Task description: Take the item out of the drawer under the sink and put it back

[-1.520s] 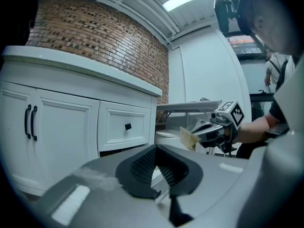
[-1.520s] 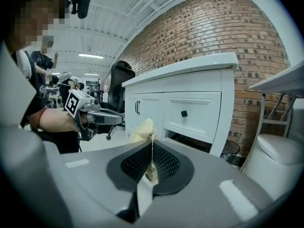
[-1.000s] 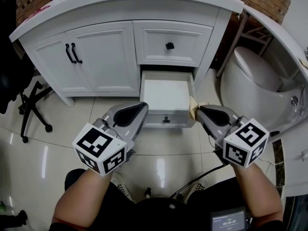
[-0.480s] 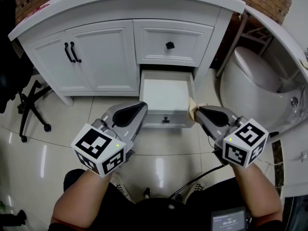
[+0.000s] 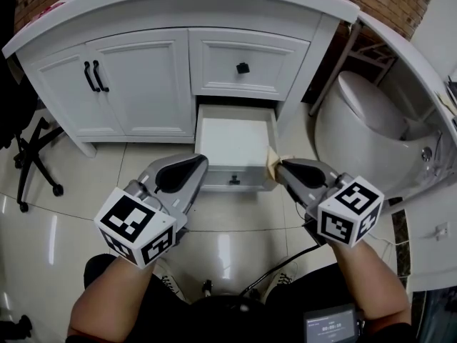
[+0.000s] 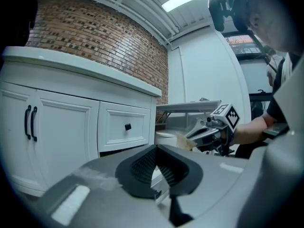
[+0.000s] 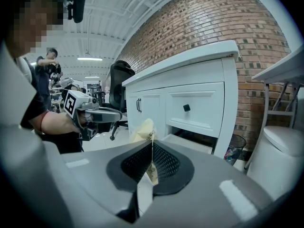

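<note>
The lower drawer [image 5: 234, 143] of the white sink cabinet stands pulled out, and its white inside shows nothing in it. My right gripper [image 5: 280, 168] is shut on a small yellowish paper packet [image 5: 271, 158] just off the drawer's front right corner; the packet [image 7: 145, 129] sticks up from the closed jaws in the right gripper view. My left gripper [image 5: 191, 171] hangs at the drawer's front left corner, jaws closed with nothing between them [image 6: 156, 167]. The right gripper with the packet [image 6: 186, 140] also shows in the left gripper view.
Above the open drawer is a closed drawer with a black knob [image 5: 243, 68]. Cabinet doors with black handles [image 5: 93, 76] lie to the left. A white toilet [image 5: 364, 123] stands right, a black chair base [image 5: 32, 156] left. Glossy tile floor lies below.
Both grippers and the cabinet have shifted slightly left and down in the head view as the camera moved. The right gripper keeps its hold on the packet; the drawer stays open.
</note>
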A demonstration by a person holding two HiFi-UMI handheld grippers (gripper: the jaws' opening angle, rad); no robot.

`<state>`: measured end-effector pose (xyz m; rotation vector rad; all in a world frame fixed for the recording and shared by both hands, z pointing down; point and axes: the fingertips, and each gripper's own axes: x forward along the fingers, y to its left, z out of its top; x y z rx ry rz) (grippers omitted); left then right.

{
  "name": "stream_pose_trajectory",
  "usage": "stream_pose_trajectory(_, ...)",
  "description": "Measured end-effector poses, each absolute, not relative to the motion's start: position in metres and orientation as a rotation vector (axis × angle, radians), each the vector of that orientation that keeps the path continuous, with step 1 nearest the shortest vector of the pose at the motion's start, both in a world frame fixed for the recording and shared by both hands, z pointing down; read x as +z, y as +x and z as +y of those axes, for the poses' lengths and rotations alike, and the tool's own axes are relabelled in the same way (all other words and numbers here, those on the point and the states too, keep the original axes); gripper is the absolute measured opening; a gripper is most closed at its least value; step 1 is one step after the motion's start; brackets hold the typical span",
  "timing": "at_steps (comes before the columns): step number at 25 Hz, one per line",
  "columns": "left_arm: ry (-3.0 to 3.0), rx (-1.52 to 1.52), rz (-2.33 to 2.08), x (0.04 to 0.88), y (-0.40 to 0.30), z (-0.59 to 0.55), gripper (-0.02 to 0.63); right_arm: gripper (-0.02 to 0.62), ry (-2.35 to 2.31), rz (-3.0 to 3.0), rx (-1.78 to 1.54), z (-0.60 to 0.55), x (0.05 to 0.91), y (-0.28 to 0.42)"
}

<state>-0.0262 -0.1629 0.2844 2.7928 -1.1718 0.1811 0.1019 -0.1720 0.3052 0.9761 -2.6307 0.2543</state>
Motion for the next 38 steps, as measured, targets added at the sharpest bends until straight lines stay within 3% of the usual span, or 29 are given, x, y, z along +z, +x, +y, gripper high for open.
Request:
stream_pose_trajectory(23,2.794,0.183,-1.15,0.288,-0.028,-0.172,0.005,0.011,0.95,-2.557,0.242,-0.228,0.312,0.092)
stream_pose_trajectory(38,2.786,0.185,-1.137,0.296,-0.027,-0.181,0.005,0.012,0.859,-2.247,0.001,-0.346,0.362,0.069)
